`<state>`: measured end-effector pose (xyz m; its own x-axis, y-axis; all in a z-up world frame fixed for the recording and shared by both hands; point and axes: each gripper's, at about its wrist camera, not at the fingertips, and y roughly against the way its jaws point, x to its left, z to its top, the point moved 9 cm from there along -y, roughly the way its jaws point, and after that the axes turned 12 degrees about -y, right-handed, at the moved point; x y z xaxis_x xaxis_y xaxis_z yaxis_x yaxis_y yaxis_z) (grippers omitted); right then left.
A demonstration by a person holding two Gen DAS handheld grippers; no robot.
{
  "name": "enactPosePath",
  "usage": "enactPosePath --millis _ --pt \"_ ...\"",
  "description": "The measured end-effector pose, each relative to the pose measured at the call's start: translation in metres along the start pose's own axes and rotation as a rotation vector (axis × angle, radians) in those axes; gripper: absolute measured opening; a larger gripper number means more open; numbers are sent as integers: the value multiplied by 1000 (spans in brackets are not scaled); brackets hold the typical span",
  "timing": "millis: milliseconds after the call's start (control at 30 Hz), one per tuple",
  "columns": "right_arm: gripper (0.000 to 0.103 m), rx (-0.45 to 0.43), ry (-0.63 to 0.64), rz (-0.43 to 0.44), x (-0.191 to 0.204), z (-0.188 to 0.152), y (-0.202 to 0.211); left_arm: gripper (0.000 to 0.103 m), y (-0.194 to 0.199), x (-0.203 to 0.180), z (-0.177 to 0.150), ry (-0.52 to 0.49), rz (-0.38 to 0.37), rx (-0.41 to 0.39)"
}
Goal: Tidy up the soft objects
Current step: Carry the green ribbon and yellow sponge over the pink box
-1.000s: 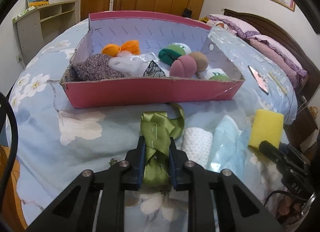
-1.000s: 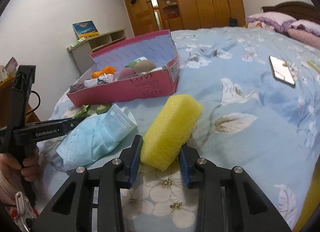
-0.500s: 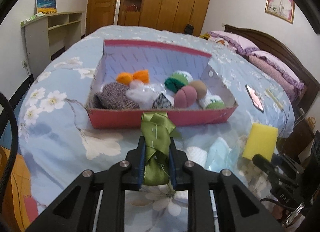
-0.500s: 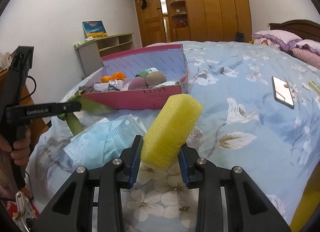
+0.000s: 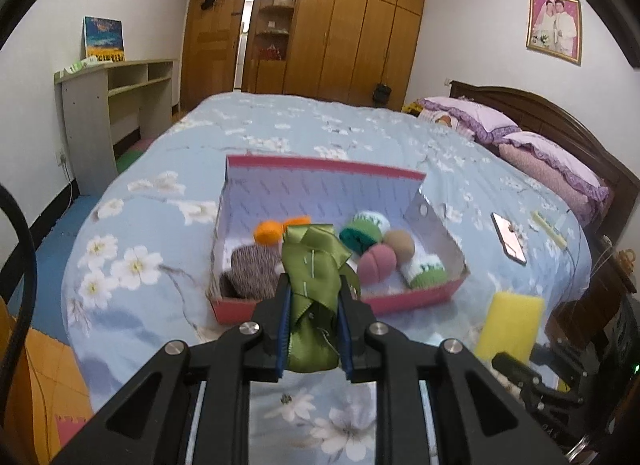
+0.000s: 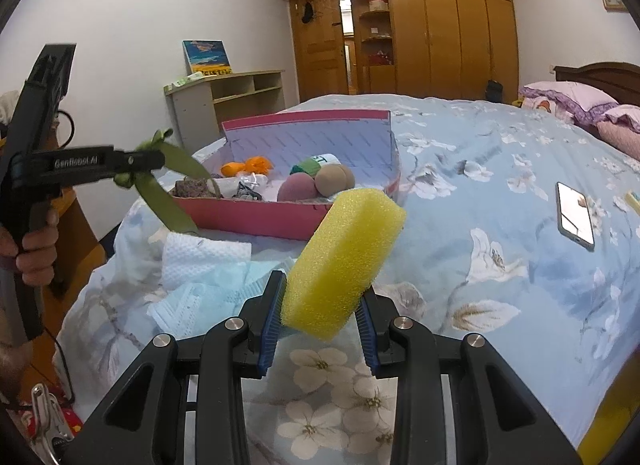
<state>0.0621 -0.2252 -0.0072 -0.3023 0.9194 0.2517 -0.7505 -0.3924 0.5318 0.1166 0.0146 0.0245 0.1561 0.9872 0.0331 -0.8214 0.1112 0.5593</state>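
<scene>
Room: bedroom with a wooden wardrobe wall (image 5: 340, 25) at 12 o'clock, a pale shelf desk (image 5: 116, 105) at 10 o'clock and a dark wooden headboard (image 5: 560, 121) at 2 o'clock.
Surface: blue quilt printed with white flowers (image 5: 132, 265) covering the bed.
Left gripper (image 5: 312, 297): jaws clenched on a green satin ribbon bow (image 5: 316, 265), lifted clear of the quilt in front of the box's near wall; one ribbon tail hangs down toward the quilt in the right wrist view.
Box: open pink cardboard box with a lilac lining (image 5: 320, 193) at the centre of the bed, holding an orange yarn bundle (image 5: 268, 233), a grey-brown knitted piece (image 5: 252, 273), a green-and-white rolled sock (image 5: 364, 231), and pink and tan soft balls (image 5: 378, 263).
Loose items: white waffle-textured cloth (image 6: 200, 261) and light blue face mask (image 6: 200, 301) on the quilt at 7 o'clock of the box.
Right gripper (image 6: 320, 321): jaws grasping a yellow foam sponge block (image 6: 344, 261), tilted, above the quilt.
Phone (image 6: 575, 213): flat on the quilt at 3 o'clock, well apart from the box.
</scene>
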Motion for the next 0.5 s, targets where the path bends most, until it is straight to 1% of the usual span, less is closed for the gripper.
enactPosePath --millis 233,500 --pt "35 3 15 12 7 4 -2 20 3 9 26 -15 39 -43" --pt "35 1 36 24 16 9 -6 20 -10 15 36 -31 67 -41"
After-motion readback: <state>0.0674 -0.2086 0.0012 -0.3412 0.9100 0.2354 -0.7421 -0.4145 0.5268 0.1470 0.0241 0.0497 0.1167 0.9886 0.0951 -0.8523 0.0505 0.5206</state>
